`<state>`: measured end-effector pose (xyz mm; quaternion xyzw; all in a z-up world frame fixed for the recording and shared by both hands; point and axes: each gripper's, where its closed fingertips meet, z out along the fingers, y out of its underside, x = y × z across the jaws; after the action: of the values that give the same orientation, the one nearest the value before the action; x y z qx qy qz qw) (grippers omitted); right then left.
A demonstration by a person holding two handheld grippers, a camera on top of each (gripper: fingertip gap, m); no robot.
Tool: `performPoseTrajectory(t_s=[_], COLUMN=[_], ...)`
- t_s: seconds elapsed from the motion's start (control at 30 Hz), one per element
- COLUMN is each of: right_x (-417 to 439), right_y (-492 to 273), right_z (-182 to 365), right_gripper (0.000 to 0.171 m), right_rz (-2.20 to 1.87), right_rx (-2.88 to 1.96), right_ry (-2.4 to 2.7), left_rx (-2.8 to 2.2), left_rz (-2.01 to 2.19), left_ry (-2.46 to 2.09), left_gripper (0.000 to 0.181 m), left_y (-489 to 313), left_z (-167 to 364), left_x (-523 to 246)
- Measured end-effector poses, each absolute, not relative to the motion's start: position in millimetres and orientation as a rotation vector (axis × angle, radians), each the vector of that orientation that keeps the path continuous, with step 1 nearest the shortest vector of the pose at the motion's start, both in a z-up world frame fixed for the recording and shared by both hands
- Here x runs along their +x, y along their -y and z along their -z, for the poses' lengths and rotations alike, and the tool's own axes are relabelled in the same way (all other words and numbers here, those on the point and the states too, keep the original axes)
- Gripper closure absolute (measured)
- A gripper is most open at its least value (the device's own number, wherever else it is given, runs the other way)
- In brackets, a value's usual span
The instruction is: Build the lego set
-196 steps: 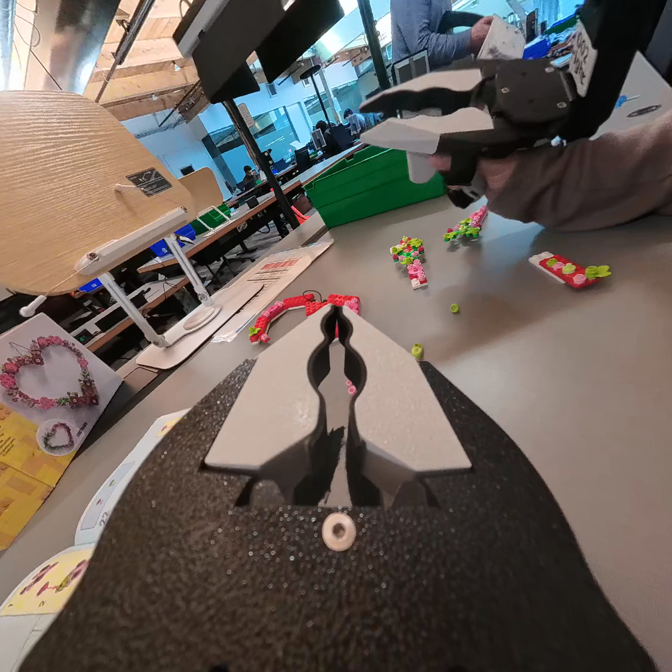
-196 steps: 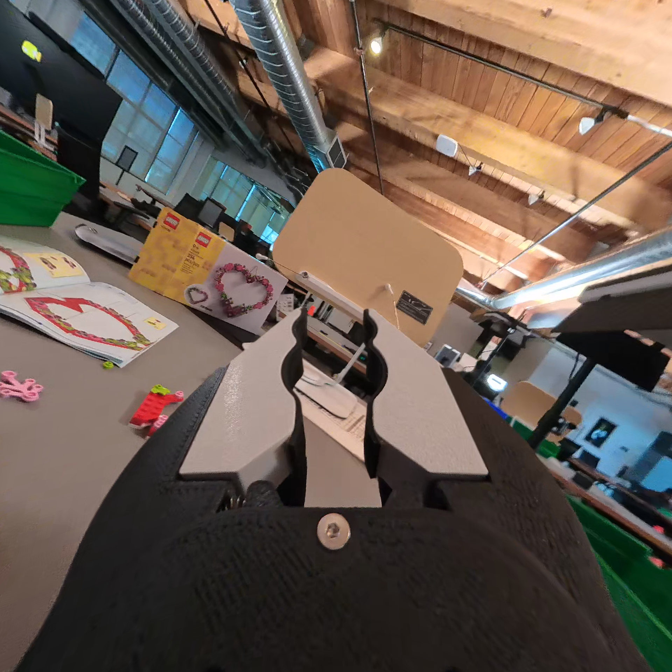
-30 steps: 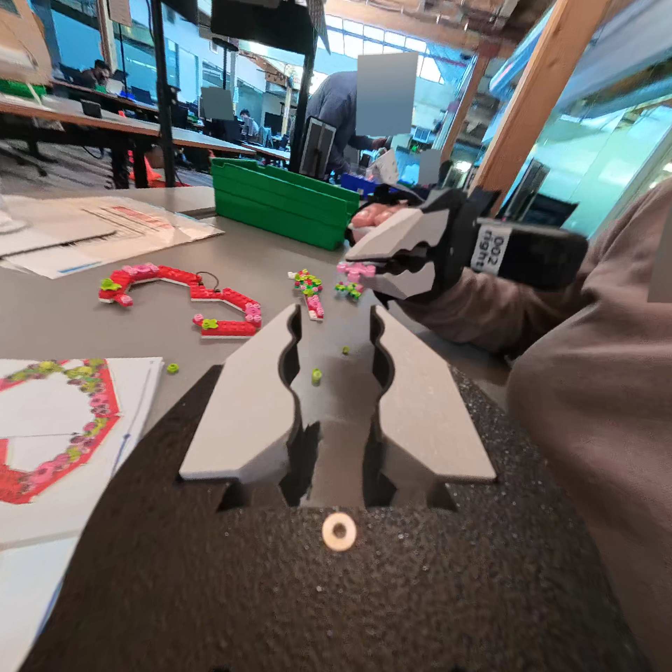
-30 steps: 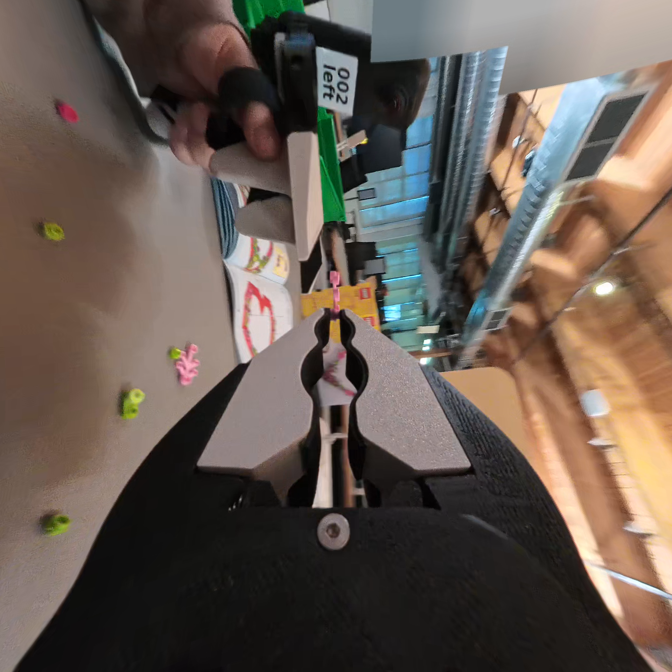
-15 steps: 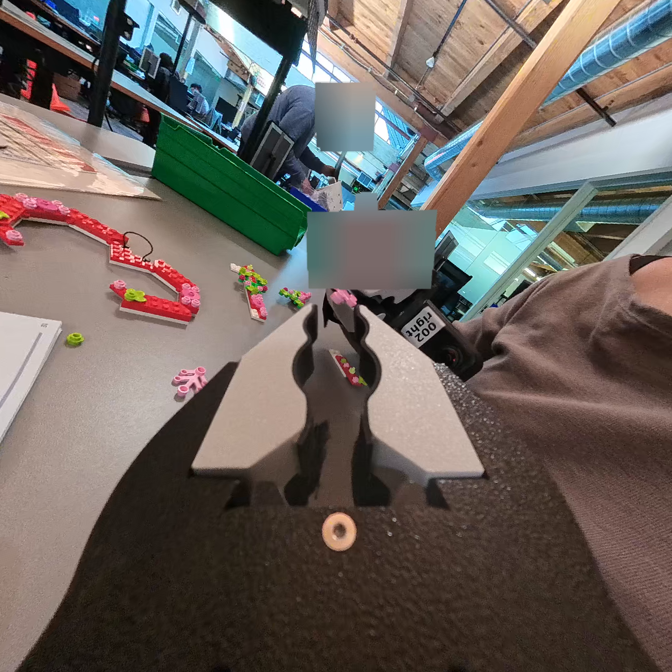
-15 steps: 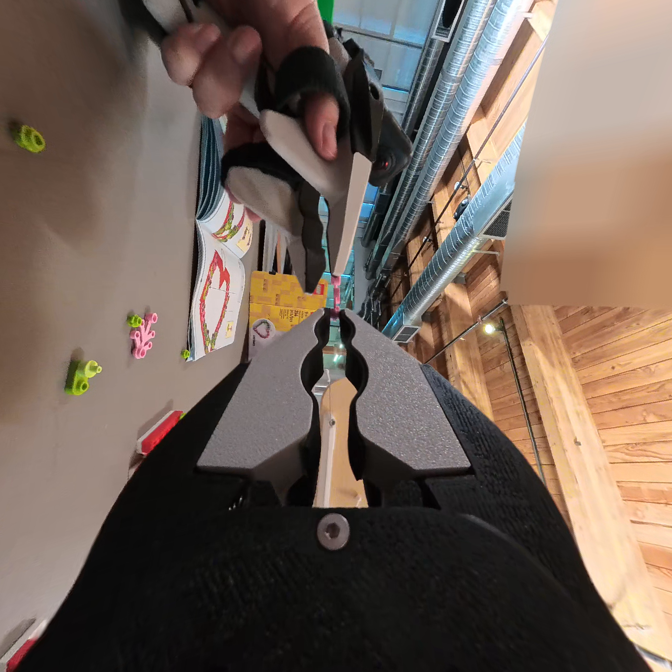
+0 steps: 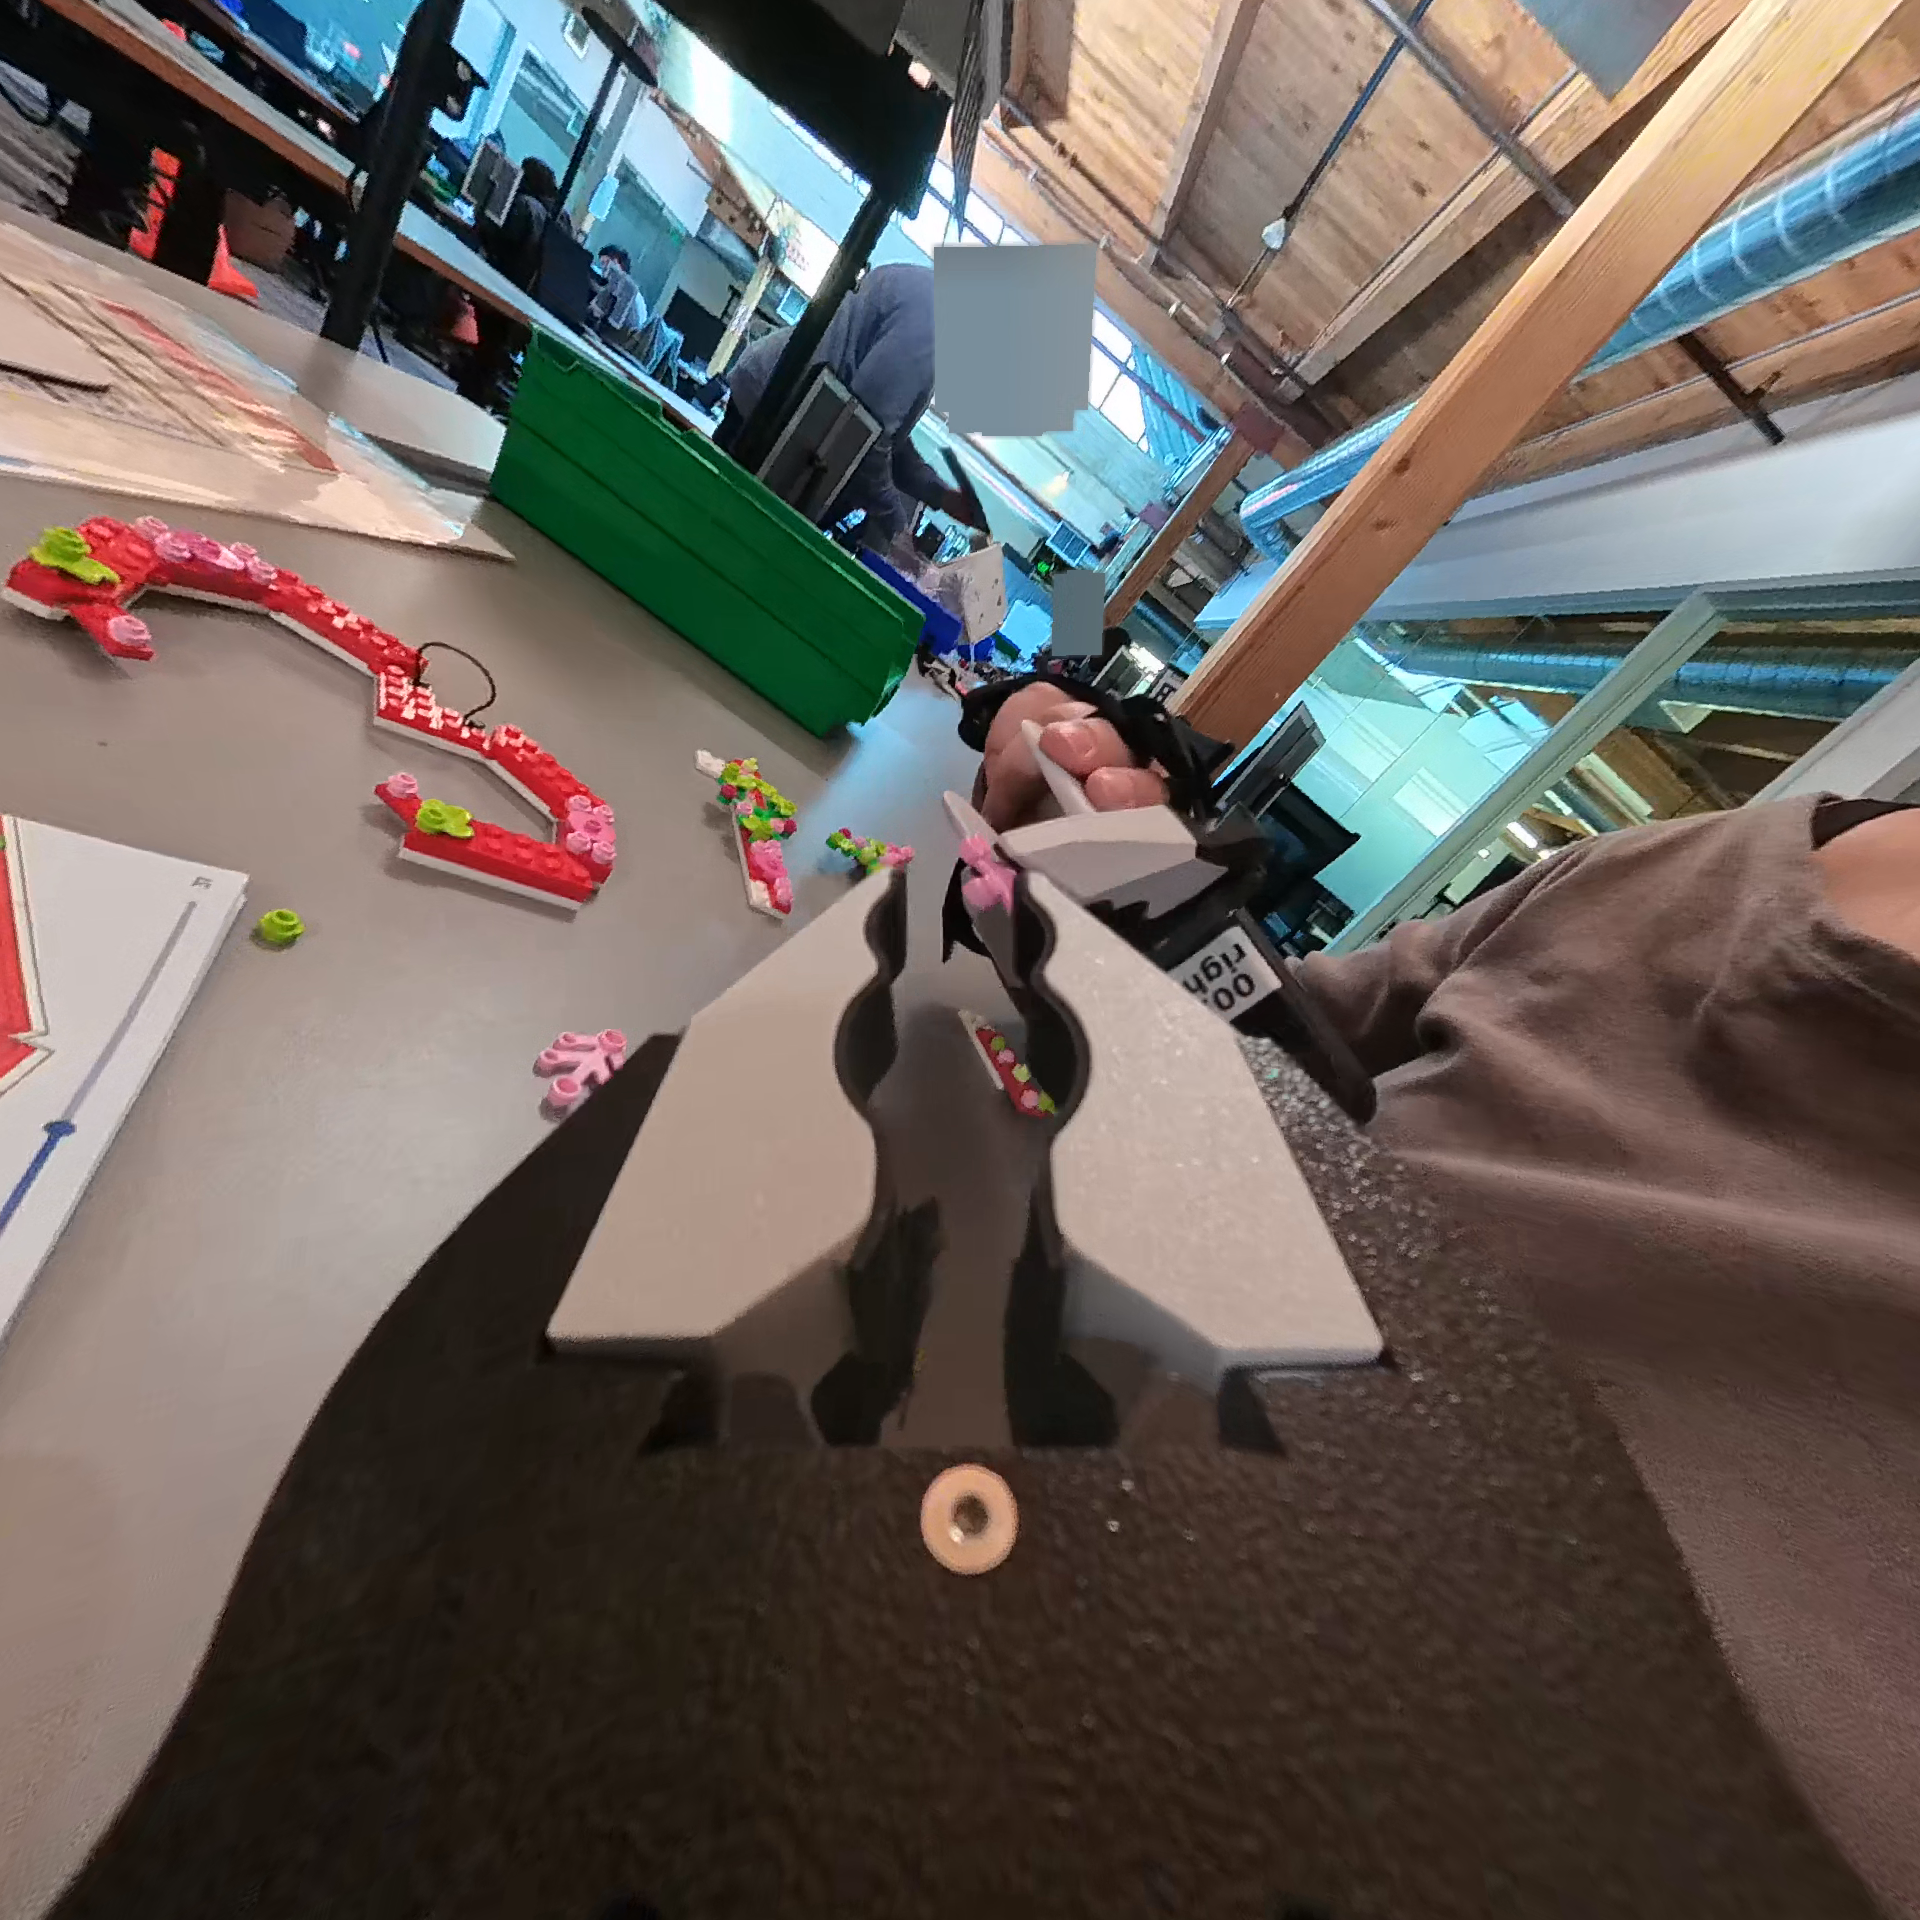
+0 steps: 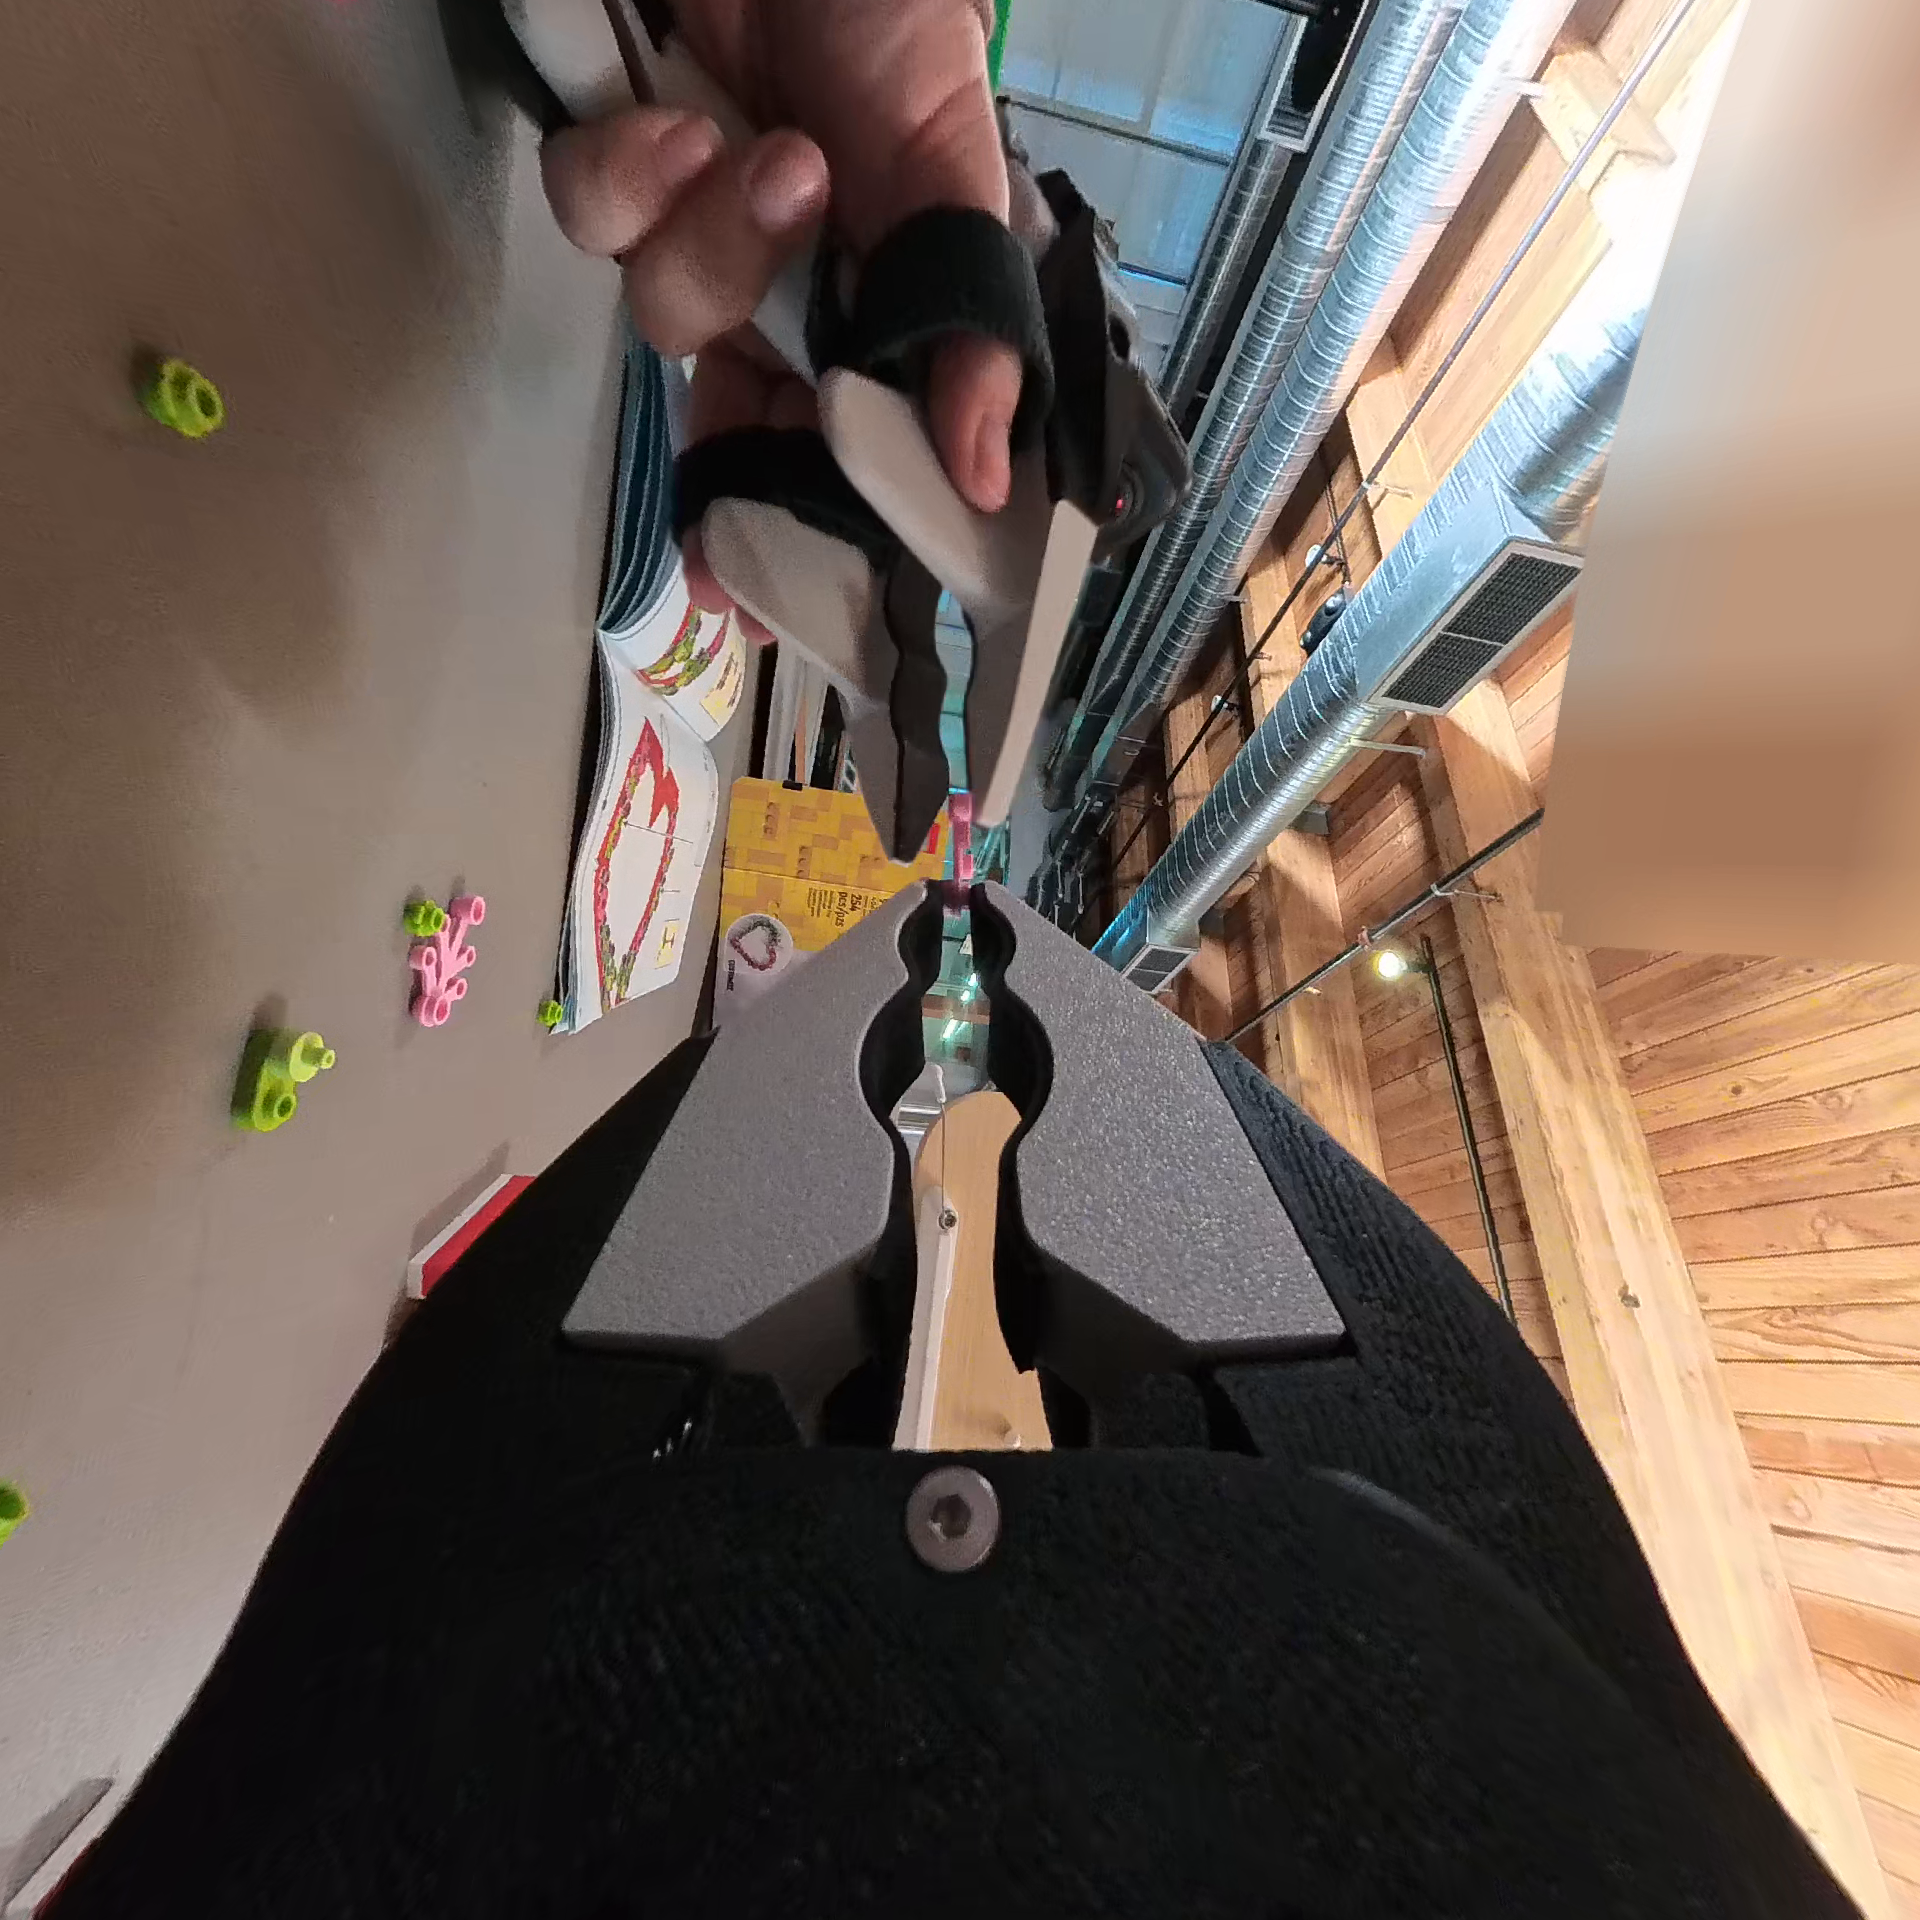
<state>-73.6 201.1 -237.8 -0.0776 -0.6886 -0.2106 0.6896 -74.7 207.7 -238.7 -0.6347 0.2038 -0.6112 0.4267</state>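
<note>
My right gripper [image 8: 951, 891] is shut on a small pink flower piece [image 8: 961, 826] and holds it in the air above the grey table [image 8: 208, 727]. My left gripper [image 7: 968, 883] is open, and its two fingertips stand on either side of that pink piece [image 7: 985, 881] without clamping it. The left gripper also shows in the right wrist view [image 8: 951, 831], pointing at my right fingertips. The right gripper shows in the left wrist view [image 7: 977, 847], just beyond my left fingertips. Red frame sections with pink and lime flowers [image 7: 312, 623] [image 7: 499, 831] lie on the table at the left.
Loose pieces lie on the table: a pink coral piece [image 7: 580, 1065], a lime stud [image 7: 278, 925], flowered strips [image 7: 758, 831] [image 7: 1003, 1060] and a lime piece [image 8: 272, 1075]. An open instruction booklet [image 7: 83, 987] lies front left. A green bin [image 7: 707, 561] stands behind. A yellow box [image 8: 800, 842] stands beyond the booklet. My two grippers' fingertips are within a few centimetres of each other. It is some 12 centimeters from my left tips to the lime stud [image 7: 278, 925]. Look for it in the right wrist view [image 8: 562, 1010] too.
The two grippers have come together tip to tip. My left gripper has tilted upward, its jaws have narrowed, and they now flank the pink piece that the right gripper still holds.
</note>
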Motion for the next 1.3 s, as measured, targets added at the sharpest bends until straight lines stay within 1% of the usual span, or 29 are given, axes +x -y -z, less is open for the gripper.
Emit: performPoseTrajectory(t_s=[0.1, 0.23, 0.27, 0.3, 0.33, 0.4, 0.5, 0.57, 0.7, 0.87, 1.1, 1.13, 1.23, 1.3], right_x=[-74, -75, -76, -76, -76, -76, -76, -76, -74, -76, -76, -76, -75, -74], right_y=[-202, -203, -204, -205, -209, -211, -208, -208, -212, -210, -209, -210, -209, -212], right_z=[241, 245, 249, 254, 258, 265, 259, 252, 260, 262, 256, 255, 256, 261], right_gripper=[0.168, 0.167, 0.159, 0.150, 0.144, 0.137, 0.136, 0.137, 0.151, 0.162, 0.162, 0.161, 0.149, 0.148], right_rz=[0.480, 0.448, 0.396, 0.312, 0.197, -0.116, -0.530, -0.654, -0.618, -0.621, -0.626, -0.593, -0.421, -0.236], right_rx=[-0.173, -0.198, -0.231, -0.304, -0.420, -0.692, -0.970, -1.034, -1.085, -1.077, -1.054, -1.033, -0.904, -0.805], right_ry=[1.551, 1.582, 1.612, 1.645, 1.670, 1.701, 1.643, 1.592, 1.630, 1.634, 1.606, 1.607, 1.636, 1.670], left_rx=[-1.586, -1.606, -1.615, -1.625, -1.634, -1.655, -1.680, -1.697, -1.705, -1.707, -1.705, -1.703, -1.702, -1.721], left_rz=[1.542, 1.520, 1.514, 1.511, 1.505, 1.494, 1.483, 1.478, 1.503, 1.511, 1.539, 1.550, 1.600, 1.648], left_ry=[-0.517, -0.518, -0.514, -0.506, -0.490, -0.465, -0.454, -0.463, -0.460, -0.455, -0.434, -0.424, -0.341, -0.282], left_gripper=[0.177, 0.177, 0.177, 0.177, 0.177, 0.177, 0.177, 0.177, 0.177, 0.177, 0.177, 0.177, 0.177, 0.177], left_y=[-206, -208, -209, -210, -212, -216, -218, -218, -217, -217, -217, -217, -221, -224], left_z=[240, 244, 245, 246, 247, 250, 253, 256, 257, 258, 257, 257, 255, 258], left_x=[-74, -74, -75, -76, -78, -81, -82, -82, -79, -80, -80, -80, -83, -85])
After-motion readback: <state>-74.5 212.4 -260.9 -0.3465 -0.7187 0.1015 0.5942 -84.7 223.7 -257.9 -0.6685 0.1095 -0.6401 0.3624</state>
